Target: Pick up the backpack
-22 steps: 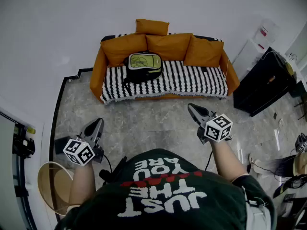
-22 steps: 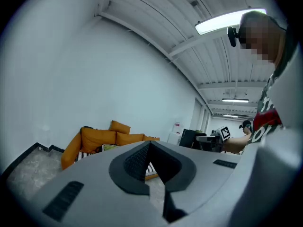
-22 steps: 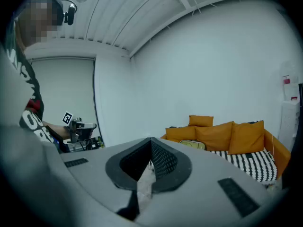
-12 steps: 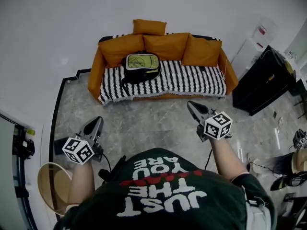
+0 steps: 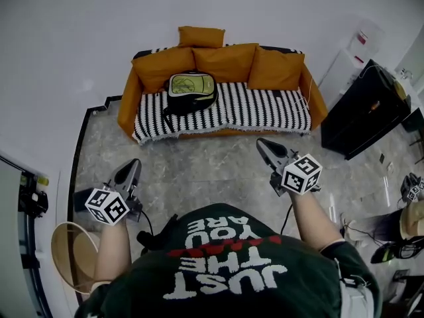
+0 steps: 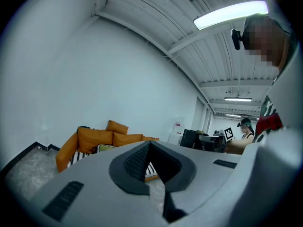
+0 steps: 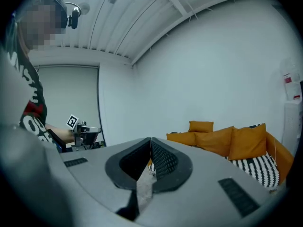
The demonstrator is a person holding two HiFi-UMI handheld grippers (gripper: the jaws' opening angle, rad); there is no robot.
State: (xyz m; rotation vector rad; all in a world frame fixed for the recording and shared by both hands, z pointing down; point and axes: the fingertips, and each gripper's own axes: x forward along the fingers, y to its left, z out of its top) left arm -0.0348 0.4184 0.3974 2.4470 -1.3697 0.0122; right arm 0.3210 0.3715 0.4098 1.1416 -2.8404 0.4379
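Note:
A black backpack (image 5: 191, 90) with a green front panel lies on the left part of an orange sofa (image 5: 306, 88), on its black-and-white striped cover. Both grippers hover over the marble floor well short of the sofa. My left gripper (image 5: 131, 165) points toward the sofa's left end with its jaws shut on nothing. The right gripper (image 5: 260, 143) is also shut and empty, aimed at the sofa's right half. In the left gripper view a sliver of the backpack (image 6: 105, 147) shows past the shut jaws (image 6: 149, 144). The right gripper view has the sofa (image 7: 246, 143) beside its closed tips (image 7: 151, 140).
A black cabinet (image 5: 368, 108) and a white appliance (image 5: 351, 58) stand to the right of the sofa. A round wooden stool (image 5: 66, 257) sits at my lower left by a glass door. Another person (image 6: 246, 126) is at desks far off.
The sofa and backpack have drifted slightly up and left in the head view. Both grippers keep their places and stay shut.

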